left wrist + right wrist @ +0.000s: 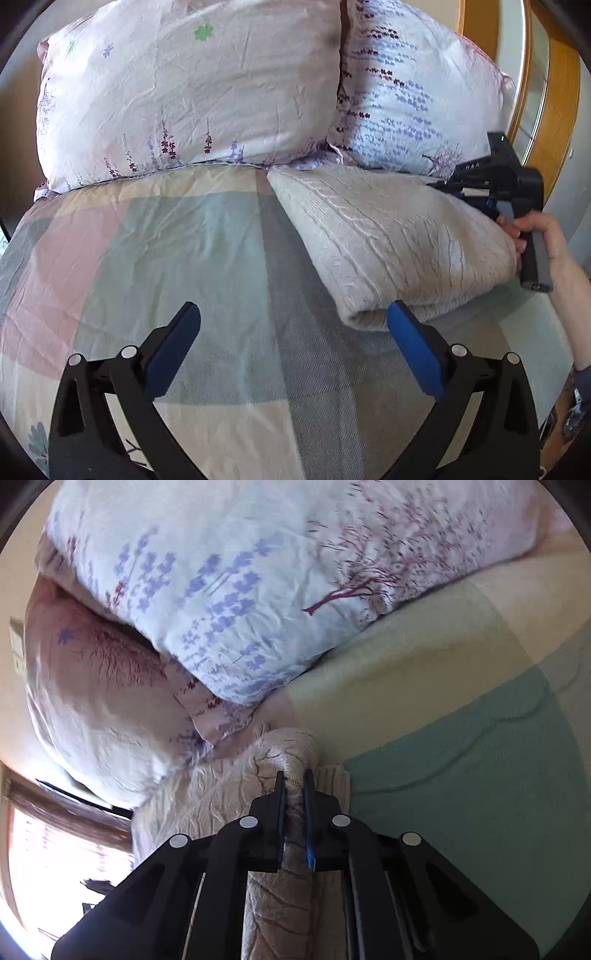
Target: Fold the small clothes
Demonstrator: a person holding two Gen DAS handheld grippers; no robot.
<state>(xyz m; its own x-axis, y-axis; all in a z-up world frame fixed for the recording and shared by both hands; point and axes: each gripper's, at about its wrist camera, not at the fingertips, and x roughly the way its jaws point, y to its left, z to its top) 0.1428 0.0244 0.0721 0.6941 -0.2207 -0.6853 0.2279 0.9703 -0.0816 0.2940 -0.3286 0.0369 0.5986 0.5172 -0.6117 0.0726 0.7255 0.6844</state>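
Observation:
A beige cable-knit sweater lies folded on the checked bedspread, just below the pillows. My left gripper is open and empty, low over the bedspread, its right pad next to the sweater's near folded edge. My right gripper is shut on a bunched fold of the sweater. In the left wrist view its black body and the hand holding it show at the sweater's far right edge.
Two floral pillows lean at the head of the bed. A wooden headboard frame curves at the right. The right wrist view shows the pillows and a bright window at lower left.

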